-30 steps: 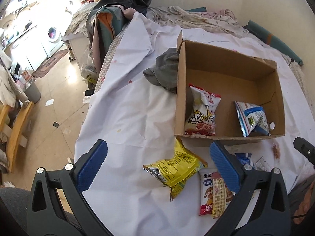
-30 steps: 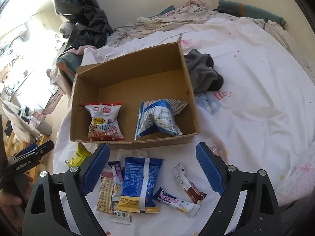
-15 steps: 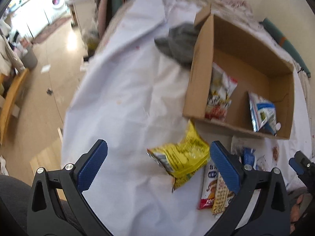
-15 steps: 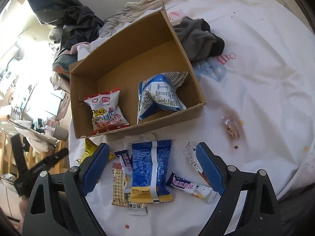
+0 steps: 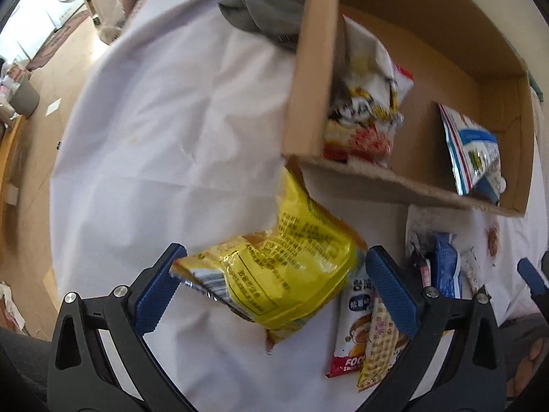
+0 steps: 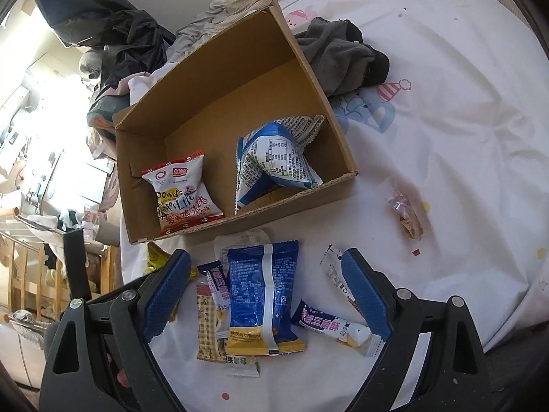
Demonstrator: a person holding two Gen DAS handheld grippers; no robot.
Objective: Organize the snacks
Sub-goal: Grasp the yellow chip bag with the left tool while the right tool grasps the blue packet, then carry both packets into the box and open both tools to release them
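Observation:
A crinkled yellow snack bag (image 5: pixel 284 267) lies on the white sheet just in front of the cardboard box (image 5: pixel 308 68). My left gripper (image 5: pixel 274 285) is open and straddles it; the left pad (image 5: pixel 161 288) is at the bag's corner. The box (image 6: pixel 319 79) holds a red-and-white bag (image 6: pixel 182 192) and a blue-and-white bag (image 6: pixel 278 158). My right gripper (image 6: pixel 267 292) is open above a blue packet with a yellow end (image 6: pixel 264 295). Beside that packet lie a checked packet (image 6: pixel 207 326) and a purple bar (image 6: pixel 326 322).
A grey cloth (image 6: pixel 343 51) lies bunched against the box's far side. A white stick packet (image 6: pixel 338 274) and a small clear wrapper (image 6: pixel 406 213) lie on the sheet to the right. The bed edge (image 5: pixel 61 171) drops to the floor on the left.
My left gripper has come down and tipped steeply over the yellow bag, which now sits between its fingers. The right gripper sank a little and rolled, then held still. Both stayed open.

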